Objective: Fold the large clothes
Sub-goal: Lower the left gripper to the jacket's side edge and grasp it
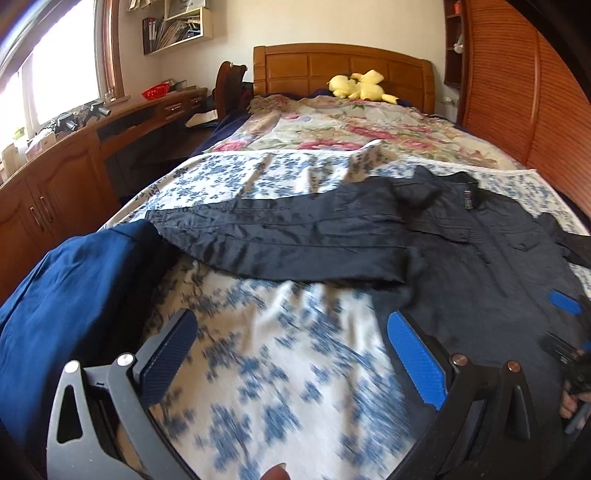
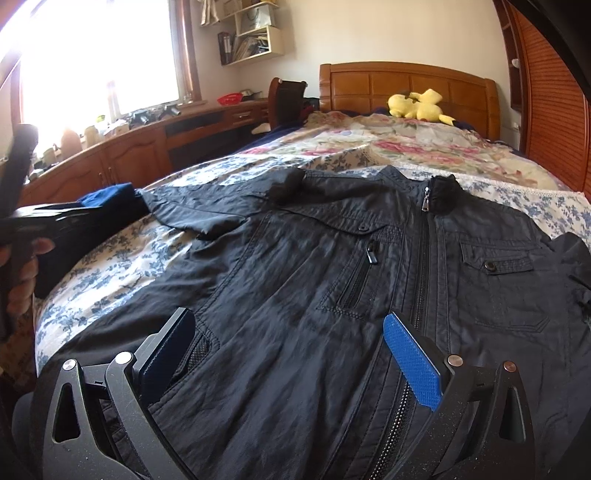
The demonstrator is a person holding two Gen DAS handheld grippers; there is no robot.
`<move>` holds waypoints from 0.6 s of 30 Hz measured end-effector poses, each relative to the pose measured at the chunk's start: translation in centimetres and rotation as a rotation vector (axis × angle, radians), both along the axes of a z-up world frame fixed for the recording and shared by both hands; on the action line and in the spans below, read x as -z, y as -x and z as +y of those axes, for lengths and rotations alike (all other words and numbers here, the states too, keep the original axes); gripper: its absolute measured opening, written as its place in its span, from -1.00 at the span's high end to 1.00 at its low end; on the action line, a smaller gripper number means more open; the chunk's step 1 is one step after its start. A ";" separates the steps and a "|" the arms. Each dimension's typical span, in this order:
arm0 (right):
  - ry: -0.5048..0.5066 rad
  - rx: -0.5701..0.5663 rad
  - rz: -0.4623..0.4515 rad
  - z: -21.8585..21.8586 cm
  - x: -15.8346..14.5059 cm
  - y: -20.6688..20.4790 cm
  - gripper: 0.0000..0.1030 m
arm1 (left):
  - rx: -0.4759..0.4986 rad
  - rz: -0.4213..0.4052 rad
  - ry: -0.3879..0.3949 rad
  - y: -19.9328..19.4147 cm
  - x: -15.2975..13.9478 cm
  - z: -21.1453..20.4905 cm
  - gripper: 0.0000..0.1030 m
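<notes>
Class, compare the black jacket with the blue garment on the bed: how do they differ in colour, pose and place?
The jacket is black; the blue garment is deep blue. The jacket lies spread flat, front up and zipped, one sleeve stretched out sideways; the blue garment sits bunched at the bed's edge. The jacket shows pockets and buttons; the blue garment shows none. Both rest on the flowered bedspread.

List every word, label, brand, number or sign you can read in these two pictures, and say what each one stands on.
None can be read.
Small label at the collar of the black zip-up nylon jacket: too small to read.
Printing on the white paper bag on the wall shelf: too blurred to read.
Spines of the dark binders on the wall shelf: no legible lettering.
</notes>
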State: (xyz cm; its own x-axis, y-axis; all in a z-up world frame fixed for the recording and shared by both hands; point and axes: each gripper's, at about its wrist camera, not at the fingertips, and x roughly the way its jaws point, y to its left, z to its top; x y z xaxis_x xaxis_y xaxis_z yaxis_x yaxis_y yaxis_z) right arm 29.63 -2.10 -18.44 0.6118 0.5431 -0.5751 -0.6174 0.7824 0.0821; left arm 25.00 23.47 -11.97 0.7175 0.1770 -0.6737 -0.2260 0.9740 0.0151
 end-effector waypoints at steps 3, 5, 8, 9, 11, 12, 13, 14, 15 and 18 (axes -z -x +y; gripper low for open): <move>0.011 -0.001 0.002 0.3 0.2 -0.1 -1.00 | -0.028 0.000 -0.004 -2.2 0.8 1.7 -1.00; 0.018 -0.002 0.001 0.4 0.3 -0.1 -1.00 | -0.037 -0.008 0.030 -3.4 1.3 3.0 -1.00; 0.019 -0.003 -0.002 0.5 0.3 0.0 -1.00 | -0.057 0.004 0.065 -5.1 2.3 4.5 -1.00; 0.020 -0.004 -0.003 0.5 0.3 0.0 -1.00 | -0.070 0.013 0.072 -5.7 2.7 5.1 -1.00; 0.022 -0.002 -0.008 0.6 0.3 0.0 -1.00 | -0.090 0.019 0.091 -6.6 3.4 6.2 -1.00; 0.023 0.002 -0.012 0.5 0.3 0.1 -1.00 | -0.099 0.029 0.100 -7.3 3.8 6.8 -1.00; 0.024 0.005 -0.016 0.5 0.3 0.1 -1.00 | -0.111 0.042 0.106 -7.7 4.2 7.2 -0.98; 0.023 0.005 -0.019 0.5 0.3 0.2 -1.00 | -0.122 0.051 0.111 -8.1 4.5 7.7 -0.90; 0.022 0.005 -0.019 0.5 0.3 0.2 -1.00 | -0.129 0.059 0.124 -8.5 4.8 8.1 -0.88; 0.020 0.005 -0.020 0.4 0.3 0.2 -1.00 | -0.154 0.085 0.187 -9.7 6.0 9.4 -0.67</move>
State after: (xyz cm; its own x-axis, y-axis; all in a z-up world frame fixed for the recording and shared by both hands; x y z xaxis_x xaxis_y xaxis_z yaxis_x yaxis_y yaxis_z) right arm 29.44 -1.67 -18.71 0.6255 0.5286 -0.5738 -0.6150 0.7866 0.0543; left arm 34.68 32.91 -18.01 0.6310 0.1460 -0.7619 -0.3774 0.9158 -0.1371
